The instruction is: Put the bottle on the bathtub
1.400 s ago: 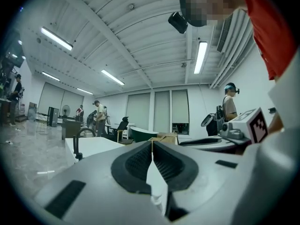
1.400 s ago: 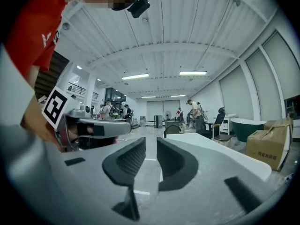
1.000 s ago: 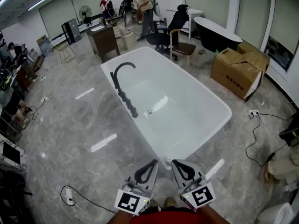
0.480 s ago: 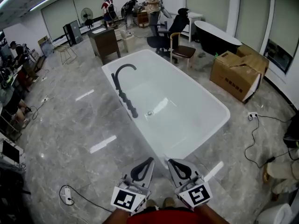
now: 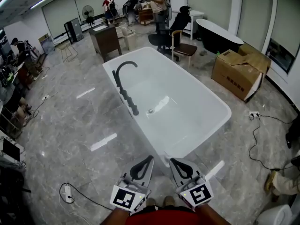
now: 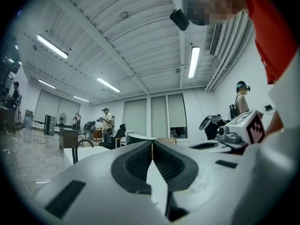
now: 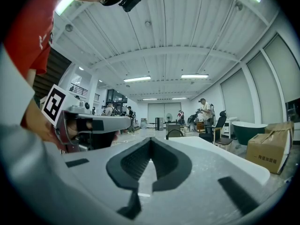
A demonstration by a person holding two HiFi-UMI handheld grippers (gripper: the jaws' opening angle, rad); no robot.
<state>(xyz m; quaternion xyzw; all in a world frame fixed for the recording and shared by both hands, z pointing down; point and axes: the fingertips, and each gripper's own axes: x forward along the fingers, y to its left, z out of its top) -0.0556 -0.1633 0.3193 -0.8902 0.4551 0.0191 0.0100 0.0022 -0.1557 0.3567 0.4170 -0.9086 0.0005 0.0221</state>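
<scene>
A white freestanding bathtub [image 5: 206, 125] stands in the middle of the marble floor, with a black curved faucet [image 5: 123, 81] at its left rim. No bottle shows in any view. My left gripper [image 5: 149, 159] and right gripper [image 5: 171, 161] are held close to my body, just short of the tub's near end, both tilted upward. Each is shut with nothing between its pads. In the left gripper view the jaws [image 6: 152, 145] meet at the tip; the right gripper view [image 7: 150, 141] shows the same.
A cardboard box [image 5: 239, 70] sits to the right of the tub, a black tub [image 5: 218, 34] behind it. A chair [image 5: 183, 48] and a wooden cabinet [image 5: 105, 41] stand beyond the far end. Cables [image 5: 258, 135] trail on the floor at right. People stand at the back.
The view has shifted slightly; the tub sits a little nearer. Both grippers stay shut in the same pose.
</scene>
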